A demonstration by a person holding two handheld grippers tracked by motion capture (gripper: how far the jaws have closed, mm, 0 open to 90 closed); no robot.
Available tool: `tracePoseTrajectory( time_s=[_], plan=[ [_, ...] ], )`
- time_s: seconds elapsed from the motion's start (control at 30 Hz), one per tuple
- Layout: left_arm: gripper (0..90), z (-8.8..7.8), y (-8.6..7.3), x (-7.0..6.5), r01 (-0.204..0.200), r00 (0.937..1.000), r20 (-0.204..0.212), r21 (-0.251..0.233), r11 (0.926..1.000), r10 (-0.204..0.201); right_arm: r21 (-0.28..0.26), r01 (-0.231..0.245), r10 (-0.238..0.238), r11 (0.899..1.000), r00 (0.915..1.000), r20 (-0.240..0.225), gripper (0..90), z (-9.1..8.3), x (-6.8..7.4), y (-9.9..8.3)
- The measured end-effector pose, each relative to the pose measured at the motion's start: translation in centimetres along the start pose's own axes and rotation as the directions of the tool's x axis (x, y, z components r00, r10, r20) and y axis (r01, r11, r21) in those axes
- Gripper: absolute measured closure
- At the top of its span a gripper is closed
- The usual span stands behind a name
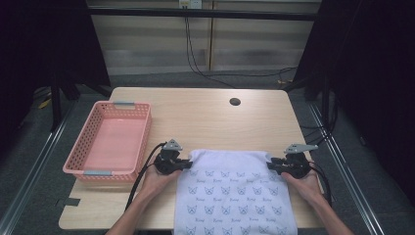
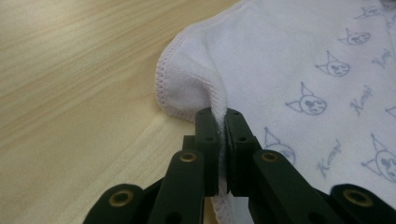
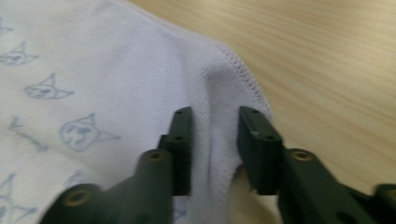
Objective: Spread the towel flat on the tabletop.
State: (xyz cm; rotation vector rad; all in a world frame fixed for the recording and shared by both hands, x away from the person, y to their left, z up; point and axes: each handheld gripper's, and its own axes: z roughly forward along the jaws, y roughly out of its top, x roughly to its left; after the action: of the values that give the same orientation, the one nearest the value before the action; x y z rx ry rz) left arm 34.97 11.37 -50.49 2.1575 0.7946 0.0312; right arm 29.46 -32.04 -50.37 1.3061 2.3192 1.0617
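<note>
Soft cat-print towel point(image 1: 235, 196): L gripper point(image 2: 223, 122) clenched on stitched hem, R gripper point(image 3: 214, 122) straddles bunched corner, not pinching.

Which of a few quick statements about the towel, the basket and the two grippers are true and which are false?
1. The left gripper is shut on the towel's hemmed edge. True.
2. The pink basket holds a folded towel. False: nothing lies in it.
3. The right gripper has towel cloth bunched between its fingers, which stand apart. True.
4. The towel is plain white. False: it carries small cat-face prints.
5. The basket stands to the right of the towel in the high view. False: it stands to its left.
6. The towel hangs over the near edge of the table. True.
</note>
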Motion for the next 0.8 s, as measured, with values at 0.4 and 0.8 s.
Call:
tracePoseTrajectory(
  time_s=[0.4, 0.8],
  plan=[
    [86.5, -4.4, 1.3, 0.1, 0.051, 0.9977, 0.053, -0.175, 0.9833, -0.042, -0.129, -0.092, 0.077, 0.987, 0.9904, -0.115, 83.2, -2.8, 0.0, 1.7],
    [86.5, -9.6, 6.3, 1.0, -0.007, 0.9997, -0.024, -0.326, 0.9454, -0.001, -0.323, -0.045, 0.015, 0.945, 0.9953, -0.095, 83.1, -7.2, 0.4, 8.8]
  ],
)
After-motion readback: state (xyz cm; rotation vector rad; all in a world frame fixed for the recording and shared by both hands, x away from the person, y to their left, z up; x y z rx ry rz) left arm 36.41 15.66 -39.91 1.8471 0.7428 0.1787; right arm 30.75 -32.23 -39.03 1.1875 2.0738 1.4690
